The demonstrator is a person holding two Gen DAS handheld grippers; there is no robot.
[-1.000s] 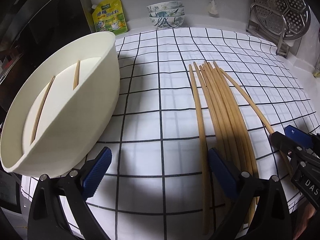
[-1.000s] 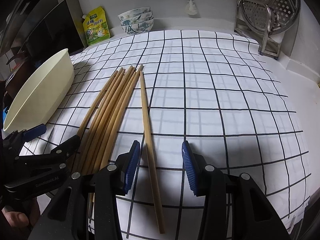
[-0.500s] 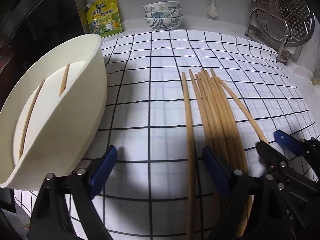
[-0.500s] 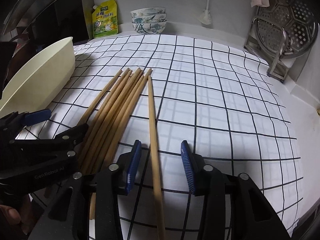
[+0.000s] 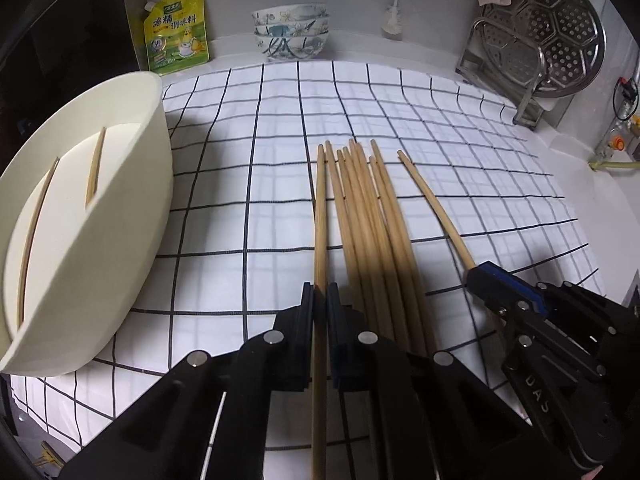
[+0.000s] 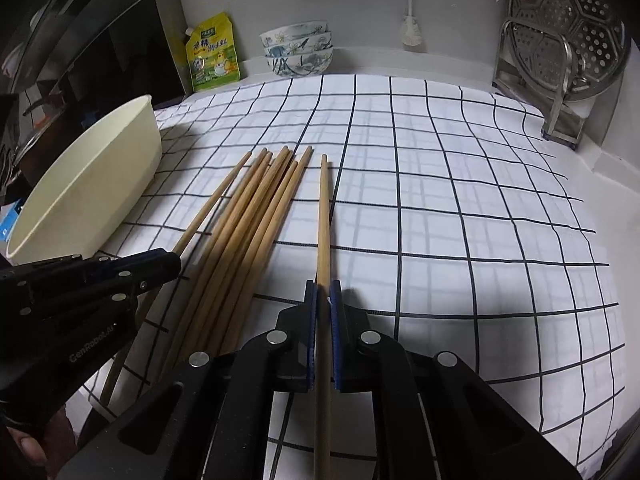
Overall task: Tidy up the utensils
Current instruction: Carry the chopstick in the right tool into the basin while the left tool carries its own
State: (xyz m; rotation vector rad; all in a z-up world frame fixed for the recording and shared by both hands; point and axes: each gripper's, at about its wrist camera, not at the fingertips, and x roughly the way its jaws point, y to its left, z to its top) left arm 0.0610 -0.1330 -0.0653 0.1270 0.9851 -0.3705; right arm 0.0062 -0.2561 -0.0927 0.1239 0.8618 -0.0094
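The left gripper (image 5: 320,300) has just closed, and its pads now clamp the leftmost chopstick (image 5: 320,216), which lies at the left side of the bundle (image 5: 372,224) and runs back between the fingers toward the camera. The right gripper (image 6: 323,300) has likewise just closed, and it is clamped on the rightmost chopstick (image 6: 323,216), which lies a little apart from the bundle (image 6: 256,216) on its right. Each gripper shows in the other's view: the right gripper (image 5: 516,300) low on the right, pinching the near part of its chopstick (image 5: 432,204), and the left gripper (image 6: 120,276) low on the left, over the near part of its chopstick (image 6: 208,208). All the loose chopsticks lie on a checked cloth (image 5: 248,224) that covers the tabletop, their near ends toward the front edge and their far ends fanning slightly toward the back. A cream tub (image 5: 120,216) stands at the cloth's left edge, well left of the bundle; two chopsticks (image 5: 36,224) lie inside it. Along the back edge stand a yellow pouch (image 5: 176,28) near the left corner, stacked bowls (image 5: 292,32) beside it, and a steamer rack (image 5: 540,36) at the right corner. A fingertip (image 6: 28,448) shows at the lower left of the right view.
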